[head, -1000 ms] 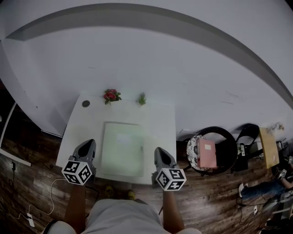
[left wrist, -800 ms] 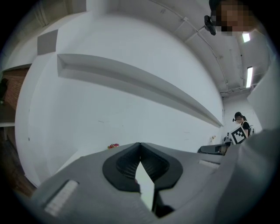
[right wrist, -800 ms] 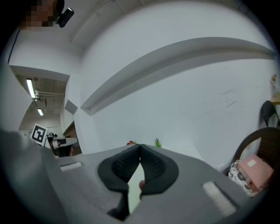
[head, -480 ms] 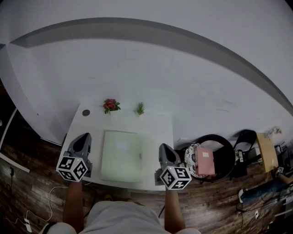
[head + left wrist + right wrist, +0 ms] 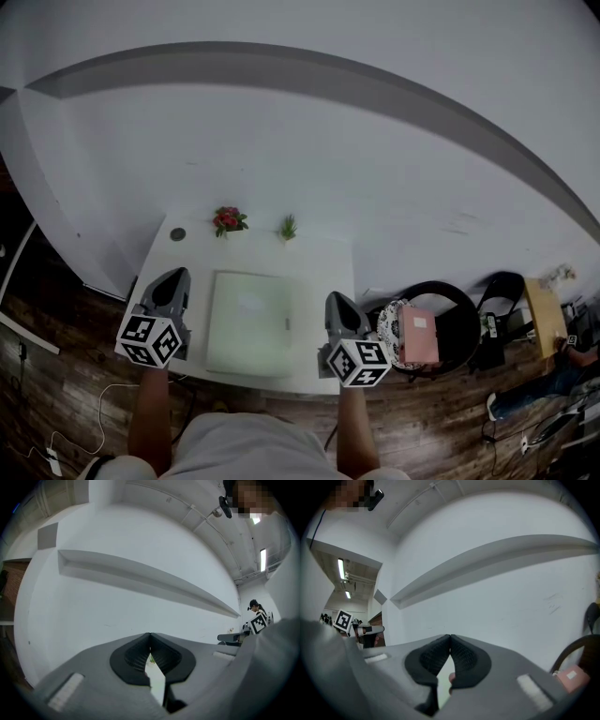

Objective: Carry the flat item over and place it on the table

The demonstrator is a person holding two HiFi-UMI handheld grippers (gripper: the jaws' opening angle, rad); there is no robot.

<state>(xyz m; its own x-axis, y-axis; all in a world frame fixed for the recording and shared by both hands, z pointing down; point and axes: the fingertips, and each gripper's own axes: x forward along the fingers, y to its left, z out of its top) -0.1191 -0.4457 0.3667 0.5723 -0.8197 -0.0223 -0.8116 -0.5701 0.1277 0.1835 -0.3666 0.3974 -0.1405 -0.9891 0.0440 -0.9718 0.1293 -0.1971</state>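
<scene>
Flanking the flat item (image 5: 251, 322), a pale green panel lying on the white counter (image 5: 319, 255) close to its front edge, both tongs are shut tip to tip with nothing between them. The left tongs (image 5: 174, 279) sit off the panel's left edge and the right tongs (image 5: 338, 305) off its right edge, each apart from it. Forearms reach forward; the tongs point level at the white wall. Behind the panel stand red flowers (image 5: 228, 220), a small green plant (image 5: 288, 227) and a dark round object (image 5: 177, 233). To the right, a black chair (image 5: 459, 305) carries a pink box (image 5: 419, 337).

Grey left gripper (image 5: 176, 275) and right gripper (image 5: 336, 300), black-and-white marker cubes (image 5: 148, 339) (one each), light grey clothing (image 5: 248, 445)
</scene>
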